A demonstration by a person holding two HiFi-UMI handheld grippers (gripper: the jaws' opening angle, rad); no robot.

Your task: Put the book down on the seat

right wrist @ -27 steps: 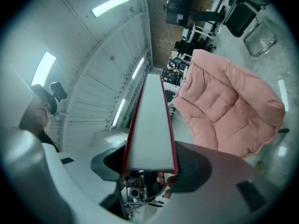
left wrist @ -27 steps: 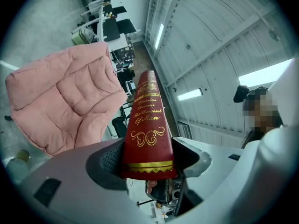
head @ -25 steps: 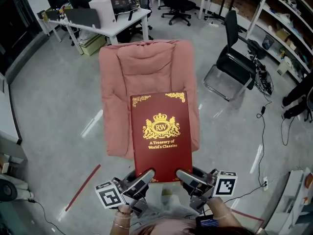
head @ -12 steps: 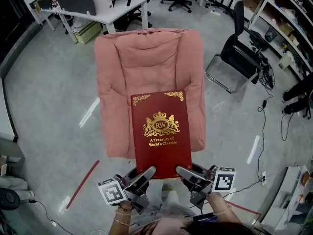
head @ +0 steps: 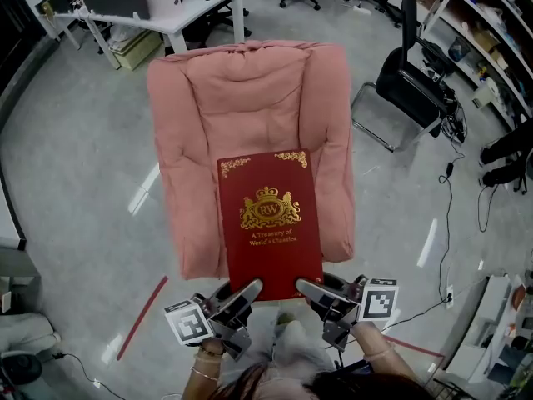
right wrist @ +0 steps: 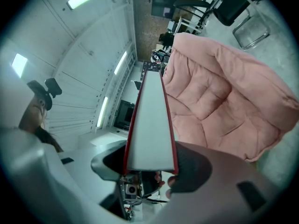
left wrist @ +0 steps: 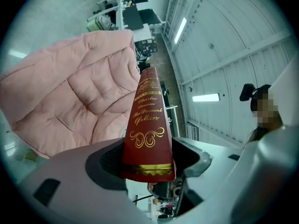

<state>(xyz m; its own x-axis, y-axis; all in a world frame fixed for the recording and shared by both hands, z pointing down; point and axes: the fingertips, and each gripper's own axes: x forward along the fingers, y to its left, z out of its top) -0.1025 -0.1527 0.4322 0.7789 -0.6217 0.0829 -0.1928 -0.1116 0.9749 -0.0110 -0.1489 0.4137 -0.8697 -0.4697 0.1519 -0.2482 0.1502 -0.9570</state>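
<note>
Over the pink armchair seat (head: 250, 107), the red book (head: 269, 223) hangs lower than a second ago. Left tongs (head: 243, 293) and right tongs (head: 310, 291) both clamp its near edge. Not set down yet.

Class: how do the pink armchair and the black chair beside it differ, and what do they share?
The pink armchair is broad and thickly padded; the black chair is slim on a bare metal frame. The red book hangs over the armchair; the black chair stands aside. Both are unoccupied.
</note>
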